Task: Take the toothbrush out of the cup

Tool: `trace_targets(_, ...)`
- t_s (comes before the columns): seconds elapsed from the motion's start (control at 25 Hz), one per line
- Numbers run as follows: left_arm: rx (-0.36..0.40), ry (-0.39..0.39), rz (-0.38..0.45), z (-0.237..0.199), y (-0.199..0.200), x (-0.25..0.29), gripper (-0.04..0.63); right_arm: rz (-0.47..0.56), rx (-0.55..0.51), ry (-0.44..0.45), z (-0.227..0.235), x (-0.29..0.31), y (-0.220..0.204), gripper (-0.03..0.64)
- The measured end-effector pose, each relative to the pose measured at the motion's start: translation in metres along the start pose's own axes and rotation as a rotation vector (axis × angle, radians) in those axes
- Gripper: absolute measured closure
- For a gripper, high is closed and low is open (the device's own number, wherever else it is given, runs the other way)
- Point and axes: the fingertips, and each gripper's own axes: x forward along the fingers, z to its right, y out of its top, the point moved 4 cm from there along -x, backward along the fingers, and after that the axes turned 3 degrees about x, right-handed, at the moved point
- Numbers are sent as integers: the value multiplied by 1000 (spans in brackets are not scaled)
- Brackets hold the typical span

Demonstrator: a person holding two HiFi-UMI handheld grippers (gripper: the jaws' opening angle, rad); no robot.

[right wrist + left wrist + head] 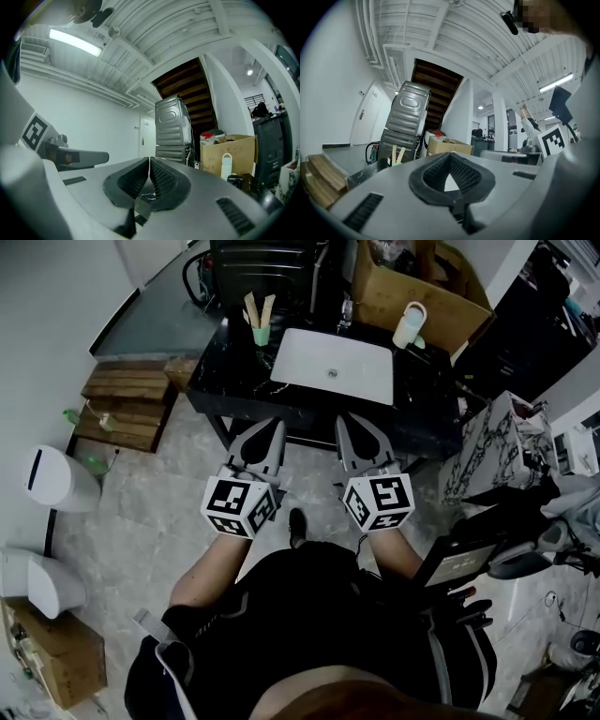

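A small green cup (pixel 261 335) stands at the back left of the black counter (pixel 216 381), left of the white sink basin (pixel 333 367). Two pale wooden toothbrushes (pixel 258 309) stick up out of it. In the left gripper view the cup with toothbrushes (pixel 397 156) shows far off at the left. My left gripper (pixel 278 429) is shut and empty, short of the counter's front edge. My right gripper (pixel 341 422) is beside it, also shut and empty. In their own views the left gripper (pixel 450 156) and right gripper (pixel 149 161) each show closed jaws with nothing between.
A white bottle (pixel 409 324) and a cardboard box (pixel 417 287) stand at the counter's back right. A grey washing machine (pixel 405 122) is behind the counter. Wooden pallets (pixel 122 399) and white bins (pixel 58 479) lie at the left, and a marbled box (pixel 487 451) stands at the right.
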Motion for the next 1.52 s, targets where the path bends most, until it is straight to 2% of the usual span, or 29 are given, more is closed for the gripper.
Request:
trace_targets(0.68, 17, -16, -53, -50, 8, 117, 591, 1, 44, -11, 72, 95, -3, 592)
trace_targets(1.08, 11, 5, -75, -83, 0, 156, 591, -7, 60, 0, 98, 138, -11, 591)
trace_targets(1.52, 7, 52, -52, -110, 4, 177, 591, 1, 38, 51, 107, 176, -7, 592)
